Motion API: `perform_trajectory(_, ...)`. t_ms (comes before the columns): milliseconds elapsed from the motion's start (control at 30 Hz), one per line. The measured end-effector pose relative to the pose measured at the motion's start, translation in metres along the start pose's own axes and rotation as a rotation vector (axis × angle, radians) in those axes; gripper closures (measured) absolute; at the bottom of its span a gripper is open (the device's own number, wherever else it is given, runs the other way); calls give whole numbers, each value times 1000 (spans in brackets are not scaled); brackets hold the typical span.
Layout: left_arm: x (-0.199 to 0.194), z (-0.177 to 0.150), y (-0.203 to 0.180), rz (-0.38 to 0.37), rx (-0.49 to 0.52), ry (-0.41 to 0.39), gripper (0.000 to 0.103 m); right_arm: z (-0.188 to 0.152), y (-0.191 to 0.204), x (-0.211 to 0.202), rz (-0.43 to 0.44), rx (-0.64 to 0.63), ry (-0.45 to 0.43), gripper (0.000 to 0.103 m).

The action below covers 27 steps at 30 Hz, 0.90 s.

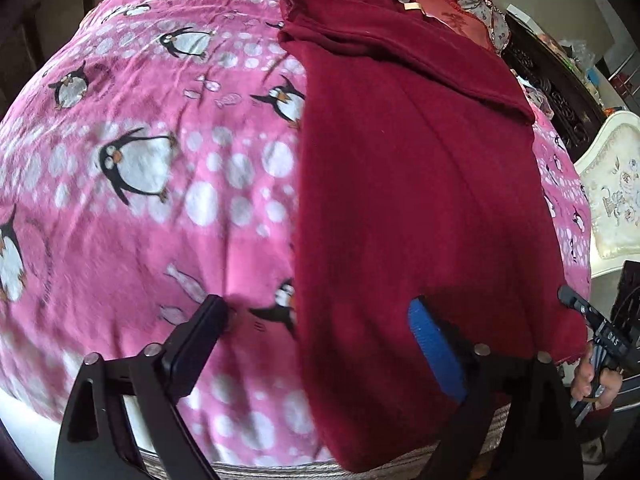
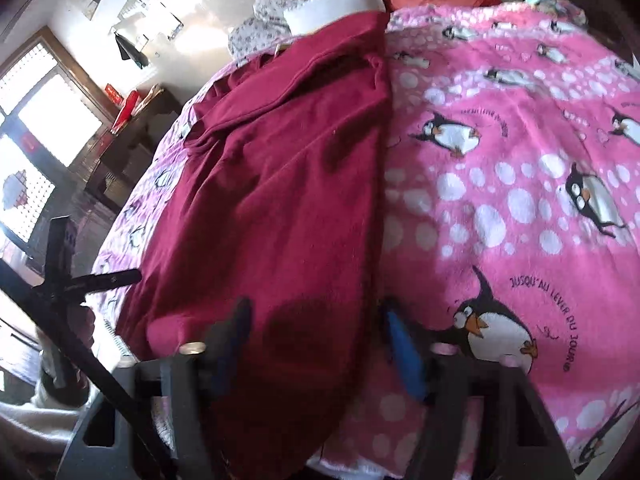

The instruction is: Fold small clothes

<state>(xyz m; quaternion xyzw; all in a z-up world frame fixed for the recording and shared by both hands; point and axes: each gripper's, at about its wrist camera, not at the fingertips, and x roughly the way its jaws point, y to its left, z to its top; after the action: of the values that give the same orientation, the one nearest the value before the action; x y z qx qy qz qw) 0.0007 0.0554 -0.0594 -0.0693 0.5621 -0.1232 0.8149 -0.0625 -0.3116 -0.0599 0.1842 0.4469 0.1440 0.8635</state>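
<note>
On the penguin blanket (image 1: pixel 160 208) the maroon garment (image 1: pixel 420 200) lies lengthwise, collar far; both tools (image 1: pixel 316 316) (image 2: pixel 316 320) gape, holding nothing

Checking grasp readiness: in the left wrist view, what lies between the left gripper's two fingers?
In the left wrist view, the open left gripper straddles the maroon garment's left edge, with pink penguin blanket beside it.
</note>
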Motion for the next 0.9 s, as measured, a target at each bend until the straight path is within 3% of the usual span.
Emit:
perform_trajectory(33, 3, -1, -7, 18, 24, -3, 11, 1, 1, 0, 4, -7, -13, 75)
perform_trajectory(67, 5, -2, -15, 33, 57, -8, 19, 3, 0, 0, 28, 3, -21, 84)
perform_trajectory(100, 5, -2, -23, 72, 95, -28, 42, 4, -4, -2, 45, 21, -33, 89)
perform_trajectory(133, 4, -3, -30, 99, 122, -42, 59, 4, -5, -5, 50, 26, -48, 93)
perform_trajectory(167, 1, -3, -34, 63, 137, -34, 83, 5, -5, -10, 53, 24, -60, 93)
perform_trajectory(200, -2, 0, -33, 36, 129, -31, 94, 5, -3, -16, 50, 19, -77, 93)
perform_trajectory(367, -26, -6, -20, 41, 132, -70, 94, 0, 8, -52, 1, -40, -149, 95)
perform_trajectory(500, -23, -15, 4, 48, 92, -46, 94, -4, -3, -39, -51, -19, -107, 94)
perform_trajectory(600, -20, -21, 13, 12, 44, -37, 91, -8, -23, -27, 17, 96, -76, 89)
perform_trajectory(633, -22, -22, 15, -2, 43, -32, 86, -10, -28, -27, 67, 140, -53, 81)
perform_trajectory(667, -24, -24, 16, -19, 40, -19, 73, -11, -29, -28, 86, 147, -45, 57)
perform_trajectory(700, -26, -27, 16, -32, 33, -15, 60, -14, -28, -32, 102, 145, -42, 46)
perform_trajectory(733, -26, -29, 15, -43, 24, -12, 55, -18, -27, -38, 111, 134, -44, 40)
perform_trajectory(833, -30, -41, 12, -57, 24, -13, 45, -31, -24, -47, 160, 122, -11, 40)
perform_trajectory(900, -29, -45, 7, -68, 30, -16, 33, -41, -22, -47, 194, 133, 5, 40)
